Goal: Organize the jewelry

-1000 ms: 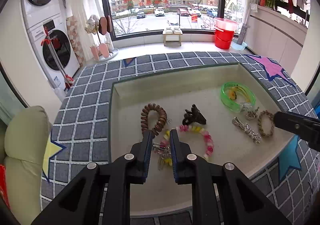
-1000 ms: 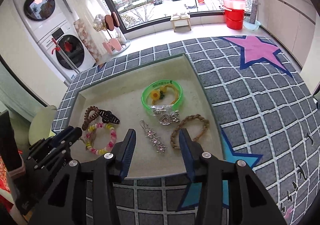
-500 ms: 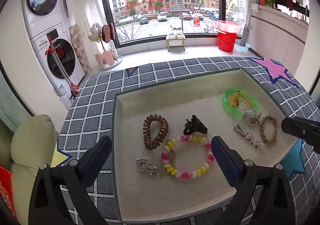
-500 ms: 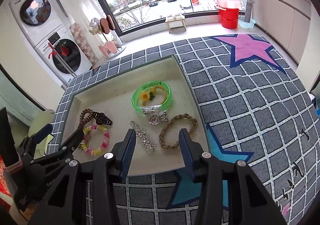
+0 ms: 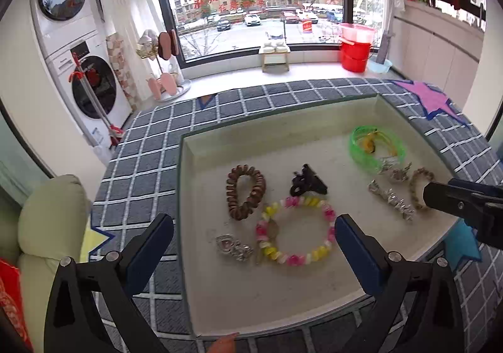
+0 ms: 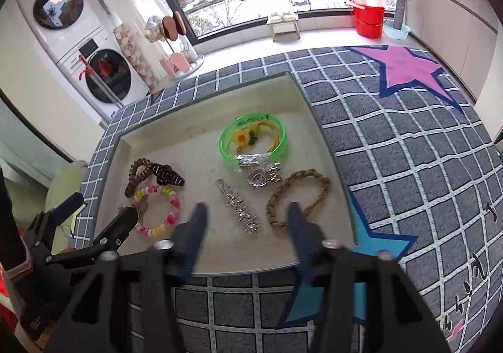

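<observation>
Two black hand-held grippers with blue pads, both poised over a shallow cream tray (image 5: 201, 306) sunk into a grey checked mat (image 6: 408, 164).

Left gripper (image 5: 254, 238): jaws spread as wide as they go, nothing held, pads straddling a pink, yellow and white beaded bracelet (image 5: 295, 227) lying flat on the tray floor. Just left of that bracelet, a small silver heart charm (image 5: 232, 247). Further back, a brown coiled hair tie (image 5: 245, 191) and a black claw clip (image 5: 307, 184), side by side, the clip touching the bracelet's far edge.

Right gripper (image 6: 246, 214): jaws part-way apart and opening, blurred, holding nothing. Between its pads, a silver rhinestone hair clip (image 6: 239, 206) lying loose on the tray. Close by its right pad, a tan braided bracelet (image 6: 298, 195). Beyond these, a translucent green bangle (image 6: 253, 140) with a yellow flower piece inside its ring, and silver trinkets (image 6: 262, 173) at its near edge.

All jewelry resting inside the tray. Behind, a large window, stacked washer and dryer (image 5: 78, 70) to the left, red bucket (image 5: 355, 54) by the window. At the bottom edge of the left view, a fingertip (image 5: 224, 343).
</observation>
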The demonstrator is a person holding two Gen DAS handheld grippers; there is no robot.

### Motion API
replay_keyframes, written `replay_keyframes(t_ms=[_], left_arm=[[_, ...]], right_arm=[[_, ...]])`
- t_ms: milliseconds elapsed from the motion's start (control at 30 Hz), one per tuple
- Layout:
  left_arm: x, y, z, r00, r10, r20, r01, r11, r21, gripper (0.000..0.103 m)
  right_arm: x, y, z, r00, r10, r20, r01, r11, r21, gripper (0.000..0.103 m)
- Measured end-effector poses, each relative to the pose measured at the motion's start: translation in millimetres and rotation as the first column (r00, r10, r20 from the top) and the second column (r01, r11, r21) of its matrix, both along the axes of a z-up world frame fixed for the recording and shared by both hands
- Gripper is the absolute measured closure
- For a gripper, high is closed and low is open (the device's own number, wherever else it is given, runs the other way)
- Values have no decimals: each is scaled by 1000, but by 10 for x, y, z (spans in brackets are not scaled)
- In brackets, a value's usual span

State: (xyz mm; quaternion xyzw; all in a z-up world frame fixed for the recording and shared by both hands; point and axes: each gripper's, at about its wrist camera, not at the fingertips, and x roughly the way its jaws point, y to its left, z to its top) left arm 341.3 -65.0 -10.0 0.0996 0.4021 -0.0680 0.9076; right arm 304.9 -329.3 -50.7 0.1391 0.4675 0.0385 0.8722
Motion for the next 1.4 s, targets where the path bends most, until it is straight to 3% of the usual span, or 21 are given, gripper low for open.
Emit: replay_keyframes(t_ms=[100,200,333,1000,1400], left_arm=[[-26,22,-7,1000,6,1,-6,1000,11,0],[-41,63,-2,1000,17,-4,-17,1000,1,0],[-69,101,9,1000,22,-1,-22,1000,-7,0],[-256,218,10,999,53,10,-53,999,4,0],[-583,368,-19,996,94,15,-93,996,-9,0]], right_arm=[[8,39,9,1000,11,1,-11,1000,-14,35],[-12,81,35,1000,9,21,-7,998,-66,19],[-25,123,41,1000,12,29,-9,992,-123,18],[-195,126,55,997,18,70,-6,985,-172,16],[-469,136,44,996,30,79,-14,982,-190,16]])
